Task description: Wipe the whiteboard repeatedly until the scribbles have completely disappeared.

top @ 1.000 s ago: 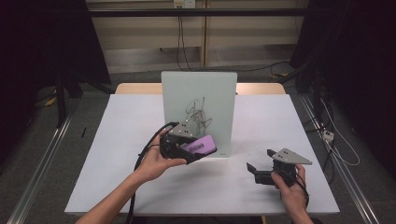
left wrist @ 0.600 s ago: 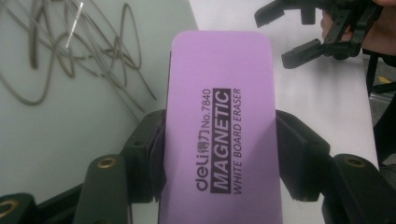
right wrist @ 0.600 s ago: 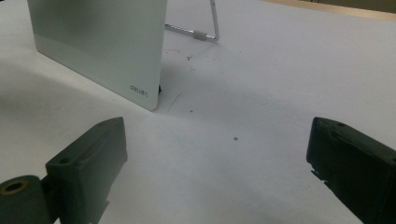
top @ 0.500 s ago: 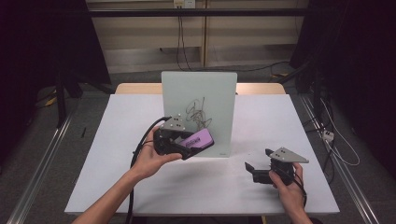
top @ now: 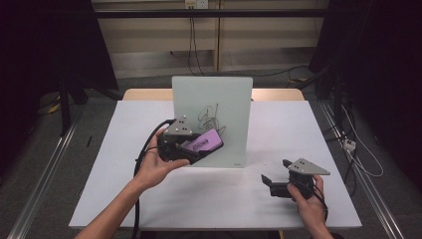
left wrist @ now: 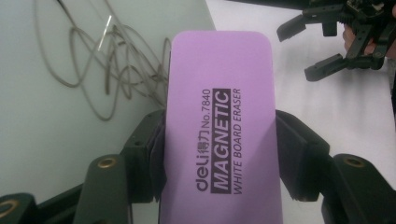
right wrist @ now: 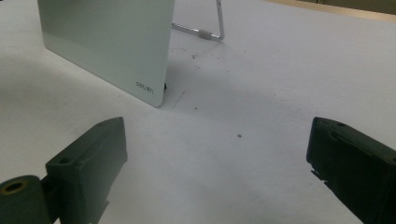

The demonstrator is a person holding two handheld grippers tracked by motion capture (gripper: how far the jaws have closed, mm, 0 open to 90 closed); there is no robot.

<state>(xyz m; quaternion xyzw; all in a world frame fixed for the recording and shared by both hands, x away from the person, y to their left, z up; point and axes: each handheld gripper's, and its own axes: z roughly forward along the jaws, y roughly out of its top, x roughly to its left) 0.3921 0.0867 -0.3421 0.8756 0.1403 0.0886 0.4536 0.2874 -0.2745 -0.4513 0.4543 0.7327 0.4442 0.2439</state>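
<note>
A small glass whiteboard (top: 214, 109) stands upright in the middle of the white table, with dark scribbles (top: 211, 117) on its face. My left gripper (top: 196, 149) is shut on a purple magnetic whiteboard eraser (top: 205, 142), held just in front of the board's lower left. In the left gripper view the eraser (left wrist: 222, 126) sits clamped between both pads, with the scribbles (left wrist: 107, 70) close behind it. My right gripper (top: 271, 181) rests low at the front right of the table, jaws wide apart with nothing between them (right wrist: 219, 158).
The whiteboard (right wrist: 112, 46) leans on a wire stand (right wrist: 212, 28) behind it. The white table (top: 278, 124) has bare surface to the right of the board. Cables run on the floor beyond the table's far edge and to its right.
My left gripper has lifted the eraser a little higher and leftward along the board's front. My right gripper has stayed where it was.
</note>
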